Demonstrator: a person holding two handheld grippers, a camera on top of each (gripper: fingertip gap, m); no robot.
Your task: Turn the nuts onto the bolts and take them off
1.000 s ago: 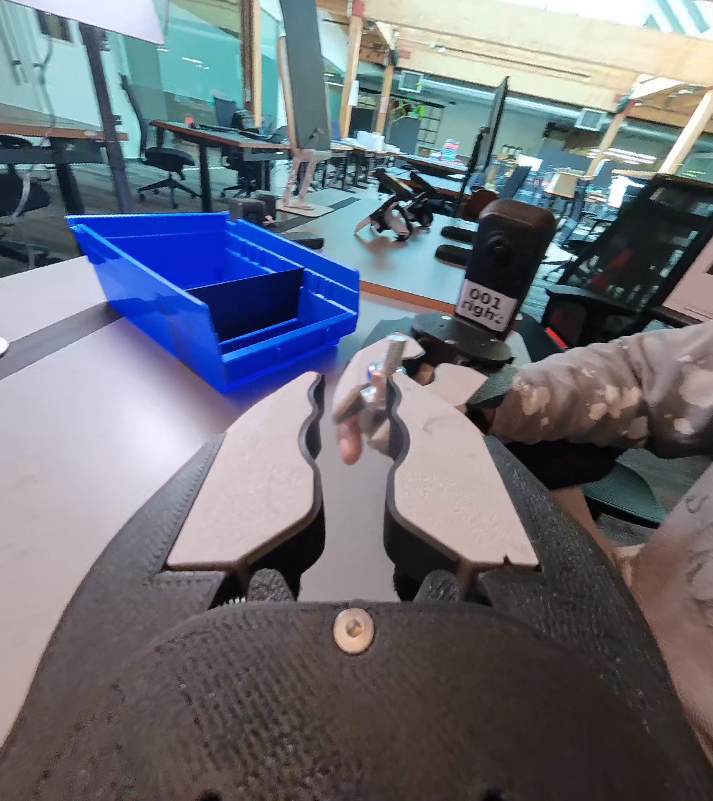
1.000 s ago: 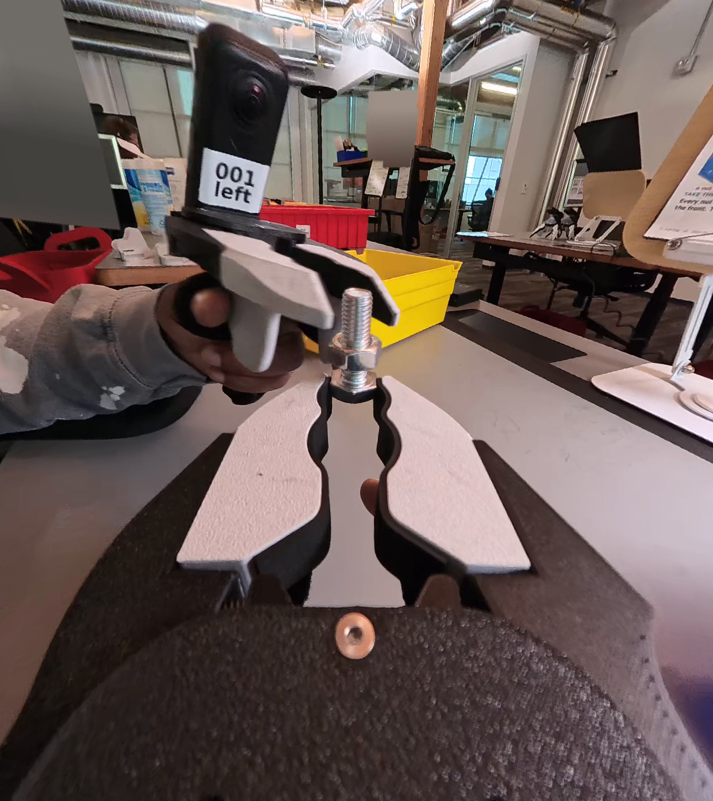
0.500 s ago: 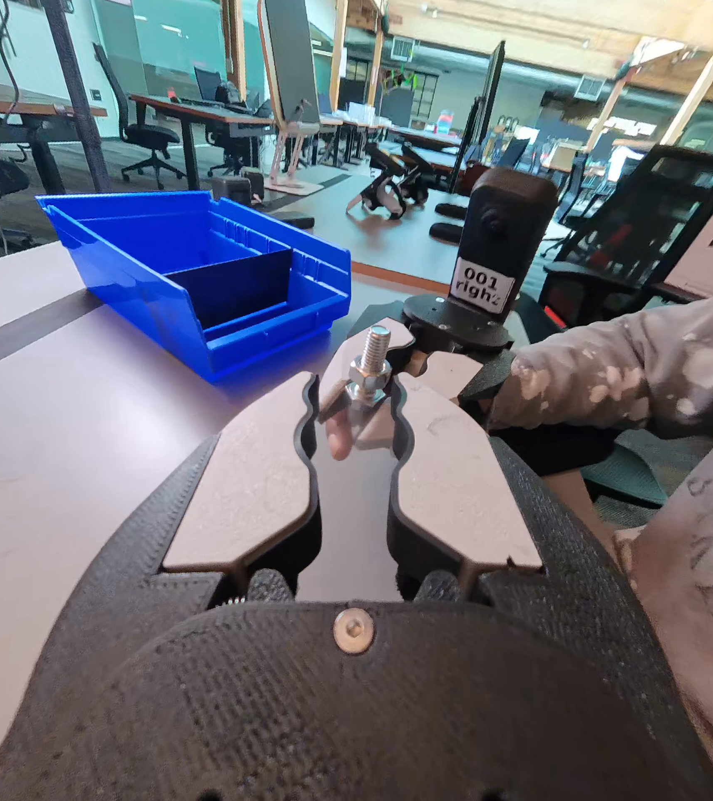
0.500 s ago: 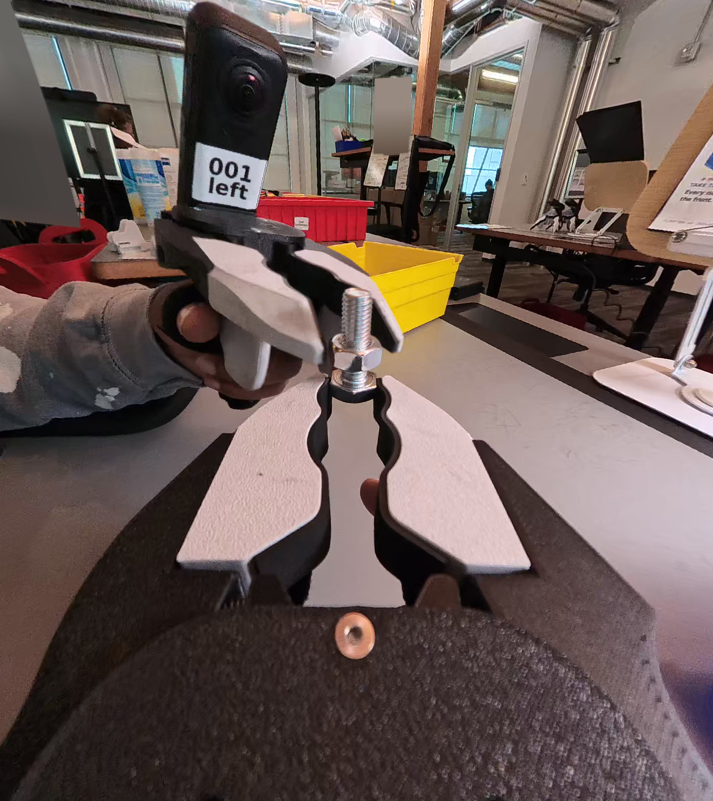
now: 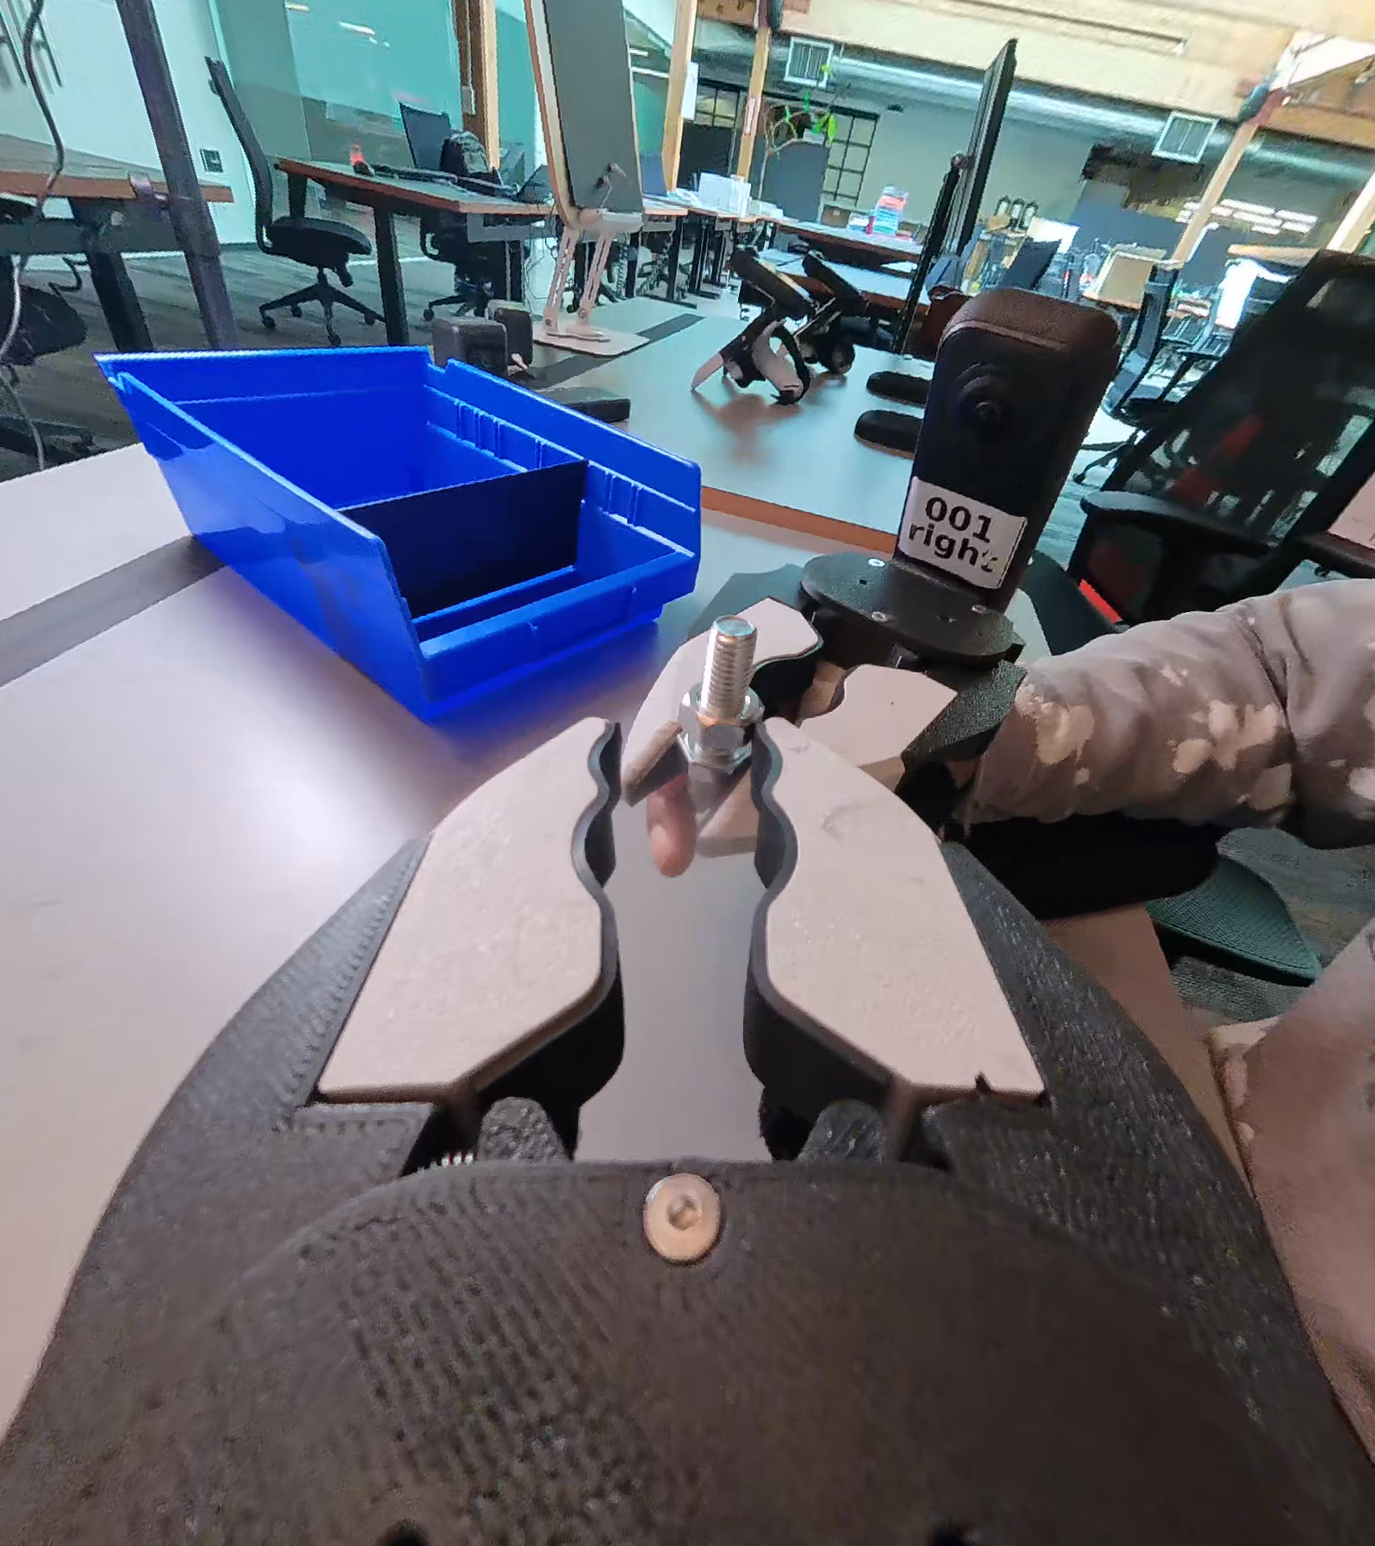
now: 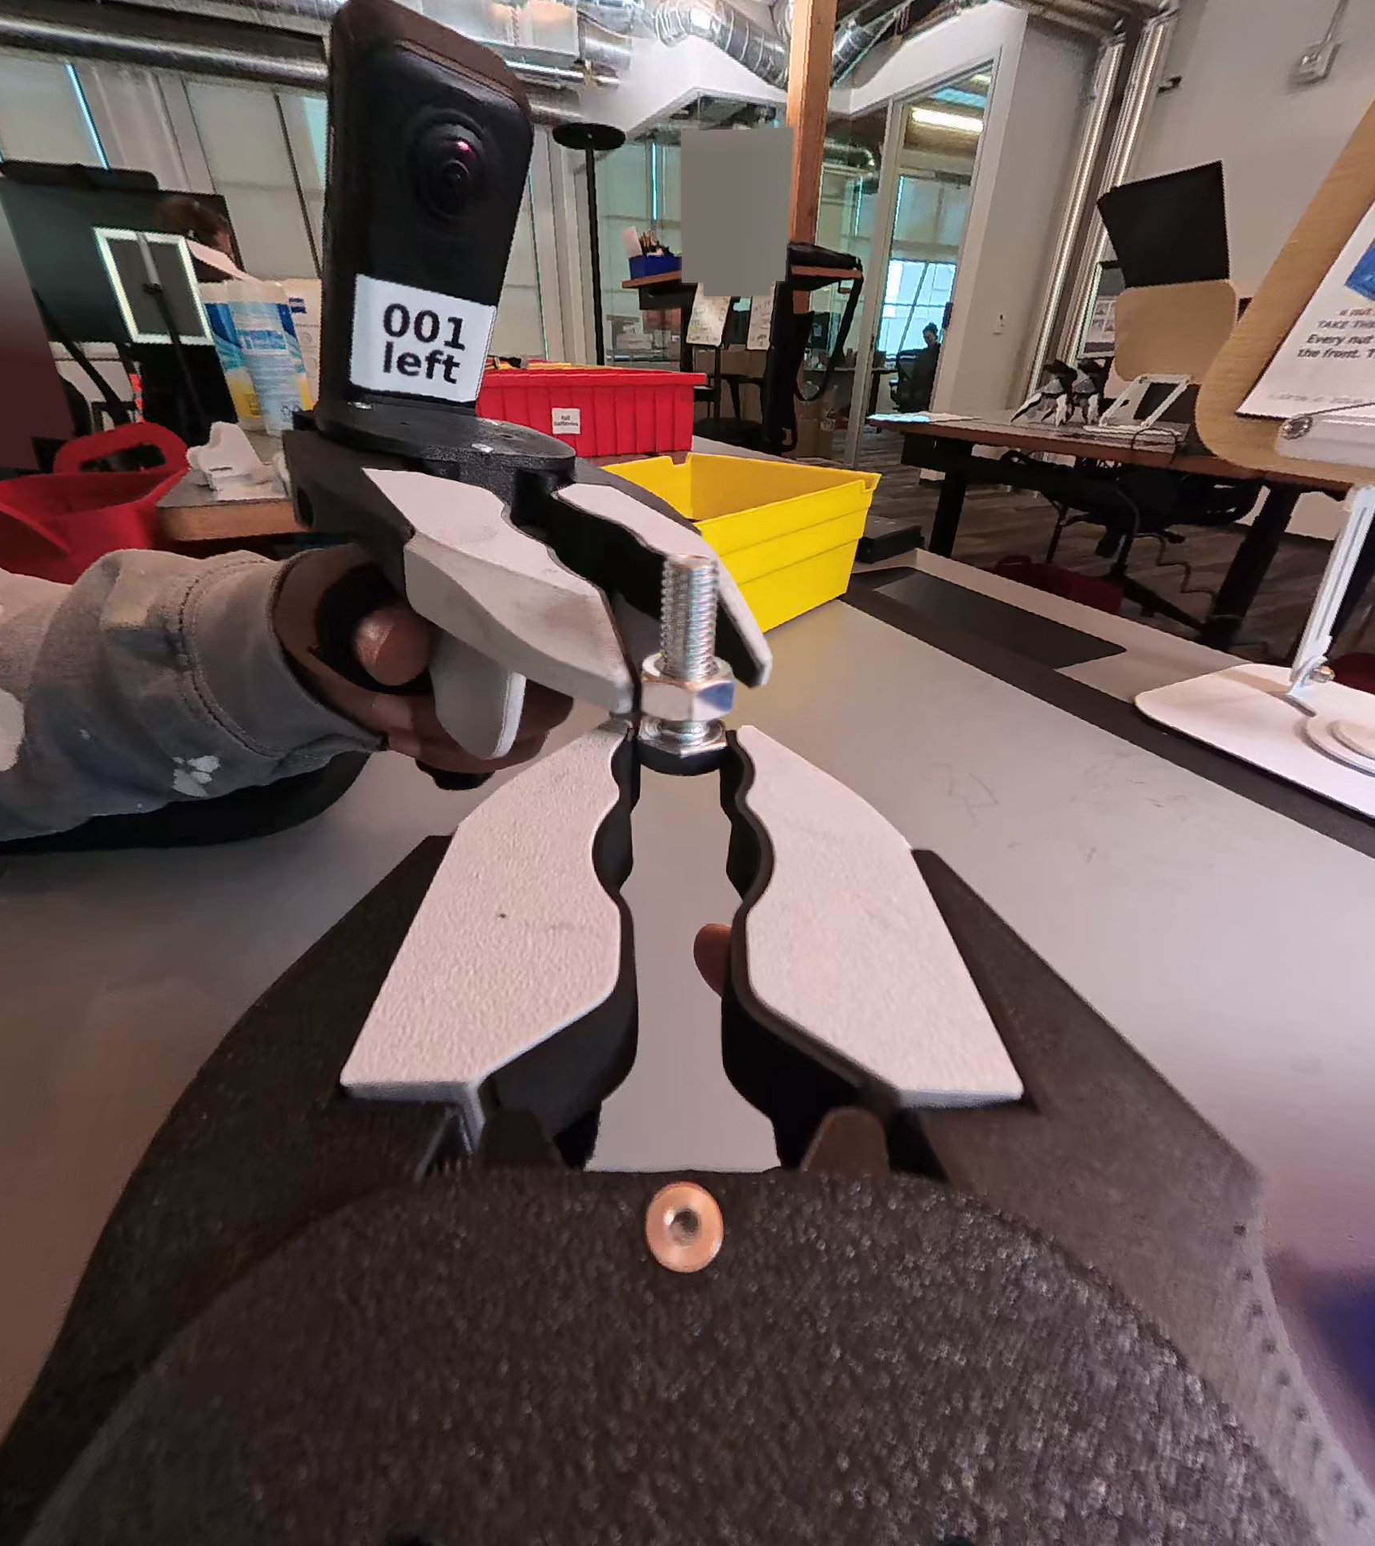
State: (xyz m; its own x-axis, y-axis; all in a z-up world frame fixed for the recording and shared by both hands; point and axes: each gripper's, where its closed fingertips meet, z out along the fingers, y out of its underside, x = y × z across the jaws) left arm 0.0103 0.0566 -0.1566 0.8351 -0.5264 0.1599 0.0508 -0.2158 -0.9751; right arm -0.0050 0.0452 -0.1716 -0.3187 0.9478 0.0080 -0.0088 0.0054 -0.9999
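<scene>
My right gripper (image 6: 682, 749) is shut on the head of a silver bolt (image 6: 688, 611) and holds it upright above the grey table (image 6: 1044, 836). A silver nut (image 6: 686, 688) sits low on the thread, just above the head. My left gripper (image 5: 684, 740) is open, with its fingers on either side of the nut (image 5: 718, 711). The right finger is at the nut and a gap shows on the left side. The bolt (image 5: 733, 661) stands just past my left fingertips. The left gripper (image 6: 688, 678) reaches in from the left in the right wrist view.
A blue divided bin (image 5: 383, 535) stands on the table beyond the left gripper. A yellow bin (image 6: 784, 519) and a red bin (image 6: 592, 410) sit at the far side. A white stand base (image 6: 1336, 736) with an instruction sheet is at the right. Both grippers' tips are close together, under 4 cm apart.
My left gripper has come down and forward, so its open fingers now sit around the nut instead of higher behind the thread. The right gripper still holds the bolt in place.
</scene>
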